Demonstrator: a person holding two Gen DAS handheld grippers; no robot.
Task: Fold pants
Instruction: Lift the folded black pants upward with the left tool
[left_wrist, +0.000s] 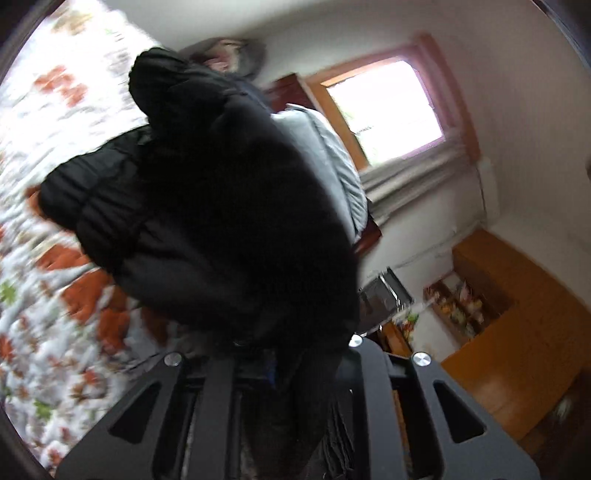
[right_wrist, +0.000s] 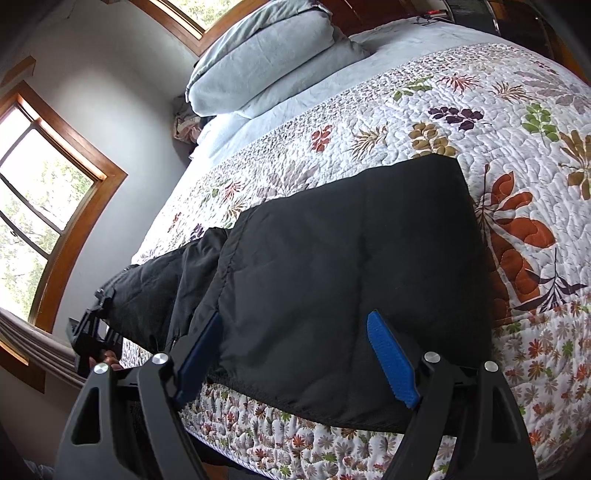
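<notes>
On the bed's floral quilt (right_wrist: 461, 122) I see the black pants (right_wrist: 351, 251) lying across the near edge. My right hand-held gripper (right_wrist: 299, 354) is spread w/ pant fabric btwn its blue pads (right_wrist: 393, 360). Left hand-held gripper (left_wrist: 269, 369) is pressed together, pinching bunched pant cloth.

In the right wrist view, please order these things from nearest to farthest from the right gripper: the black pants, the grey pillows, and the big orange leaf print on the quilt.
1. Black pants: lying directly under the right gripper, between its open fingers.
2. Orange leaf print: on the quilt, just past the pants' right edge.
3. Grey pillows: stacked at the head of the bed, upper left.
</notes>
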